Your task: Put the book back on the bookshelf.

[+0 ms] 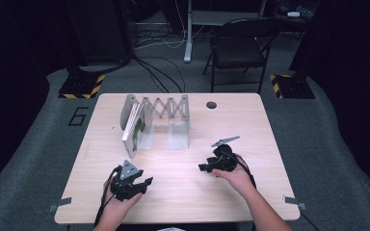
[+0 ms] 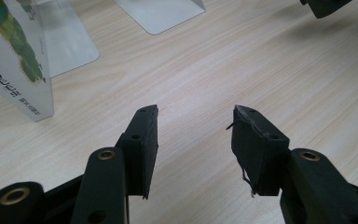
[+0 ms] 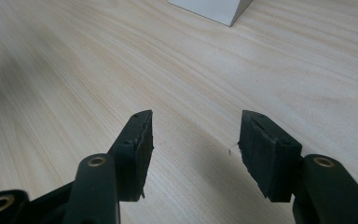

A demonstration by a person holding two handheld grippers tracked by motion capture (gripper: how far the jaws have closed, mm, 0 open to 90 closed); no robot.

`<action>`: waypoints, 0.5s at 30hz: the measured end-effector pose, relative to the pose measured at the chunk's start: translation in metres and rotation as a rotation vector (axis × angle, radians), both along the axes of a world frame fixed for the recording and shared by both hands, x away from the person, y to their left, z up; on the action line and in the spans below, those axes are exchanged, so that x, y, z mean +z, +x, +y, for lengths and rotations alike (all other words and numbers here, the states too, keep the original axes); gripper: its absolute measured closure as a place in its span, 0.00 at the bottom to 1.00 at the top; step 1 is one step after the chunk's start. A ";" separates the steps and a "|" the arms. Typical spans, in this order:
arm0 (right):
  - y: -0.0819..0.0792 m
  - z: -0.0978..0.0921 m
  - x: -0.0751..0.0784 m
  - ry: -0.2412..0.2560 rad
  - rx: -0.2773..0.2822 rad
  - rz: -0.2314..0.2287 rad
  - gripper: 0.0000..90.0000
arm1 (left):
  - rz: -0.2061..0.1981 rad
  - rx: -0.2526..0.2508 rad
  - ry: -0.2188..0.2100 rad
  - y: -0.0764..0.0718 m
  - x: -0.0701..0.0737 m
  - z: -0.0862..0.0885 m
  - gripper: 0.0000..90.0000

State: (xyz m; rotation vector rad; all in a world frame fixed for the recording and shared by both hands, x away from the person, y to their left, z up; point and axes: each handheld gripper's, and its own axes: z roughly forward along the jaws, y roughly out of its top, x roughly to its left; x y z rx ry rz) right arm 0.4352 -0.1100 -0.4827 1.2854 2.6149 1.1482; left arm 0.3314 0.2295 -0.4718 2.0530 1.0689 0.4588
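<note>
A light wooden table (image 1: 183, 192) is seen from above, with a person's two forearms entering from the near edge. The left gripper (image 1: 144, 182) is held in the left hand (image 1: 120, 204) near the table's front left; a grey three-cornered plate (image 1: 129, 168) is carried on top of it. In the left gripper view its two black jaws are spread wide apart, with bare tabletop between them and nothing grasped (image 2: 196, 135). The right gripper (image 1: 203, 168) is held in the right hand (image 1: 238, 178) right of centre, its jaws directed toward the left; in the right gripper view the jaws are likewise released, apart and empty over the wood grain (image 3: 196, 135).

At the far left of the table an expandable metal book rack (image 1: 166, 108) is placed — a zigzag lattice joining upright end plates, with flat base plates (image 1: 178, 135) lying on the tabletop toward the person. A thin white book (image 1: 134, 130) with a green illustrated cover is leaned at the rack's left end, tilted, its lower edge resting on the table. The same book (image 2: 14, 60) is shown at the upper left of the left gripper view, beside one base plate; printed text on the cover is too blurred to be read. Both grippers are kept well apart from the book and the rack.

A small dark round grommet (image 1: 211, 105) is set in the tabletop near the far edge. Beyond the table, a dark folding chair (image 1: 238, 48) is stood on grey carpet, with cables (image 1: 159, 72) run across the floor.
</note>
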 end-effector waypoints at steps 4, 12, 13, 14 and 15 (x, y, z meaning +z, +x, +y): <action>0.000 -0.001 0.001 0.010 -0.008 0.006 0.50 | 0.007 -0.010 -0.005 0.001 -0.002 -0.002 0.55; -0.002 -0.002 0.002 0.023 -0.004 -0.001 0.50 | 0.010 -0.027 0.001 0.003 -0.004 -0.004 0.55; -0.002 -0.002 0.003 0.023 -0.003 -0.004 0.50 | 0.009 -0.030 0.002 0.003 -0.005 -0.004 0.55; -0.002 -0.003 0.003 0.024 -0.005 -0.009 0.50 | 0.011 -0.036 0.007 0.003 -0.006 -0.004 0.55; -0.003 -0.003 0.003 0.027 -0.010 -0.011 0.50 | 0.012 -0.036 0.012 0.004 -0.007 -0.005 0.55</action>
